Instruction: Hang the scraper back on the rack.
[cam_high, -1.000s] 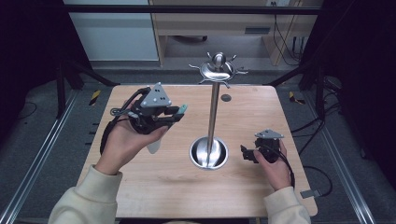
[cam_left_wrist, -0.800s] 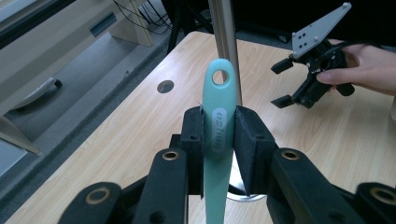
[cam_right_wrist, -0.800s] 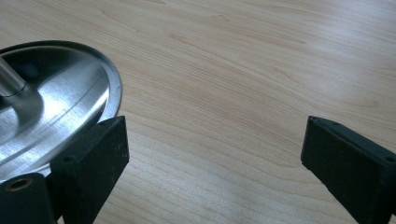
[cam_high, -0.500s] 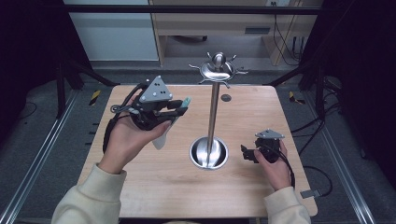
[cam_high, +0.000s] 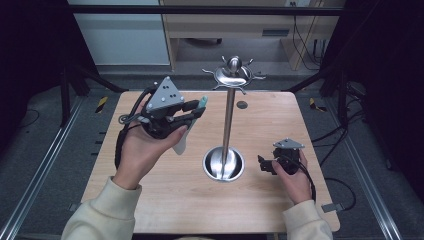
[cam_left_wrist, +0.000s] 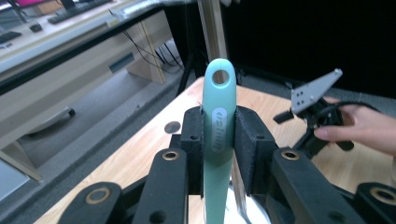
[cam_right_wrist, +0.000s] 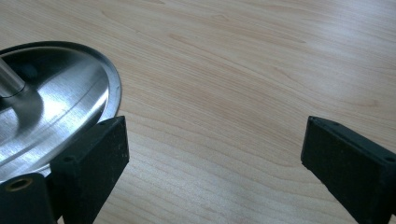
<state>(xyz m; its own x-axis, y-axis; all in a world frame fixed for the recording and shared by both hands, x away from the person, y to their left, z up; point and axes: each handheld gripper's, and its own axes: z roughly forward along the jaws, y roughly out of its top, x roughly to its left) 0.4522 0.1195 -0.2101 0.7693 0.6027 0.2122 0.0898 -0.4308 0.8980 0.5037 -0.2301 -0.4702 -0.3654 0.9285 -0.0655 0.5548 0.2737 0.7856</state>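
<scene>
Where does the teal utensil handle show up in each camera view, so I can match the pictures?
High view: the teal utensil handle pokes out of the left gripper, upper left of centre.
Left gripper view: it stands upright at centre, clamped between the two black jaws, its hanging hole at the top.
Right gripper view: I can't find the handle there.
Shared landmark: the steel stand's round base, at centre in the high view and at the left edge in the right gripper view.
</scene>
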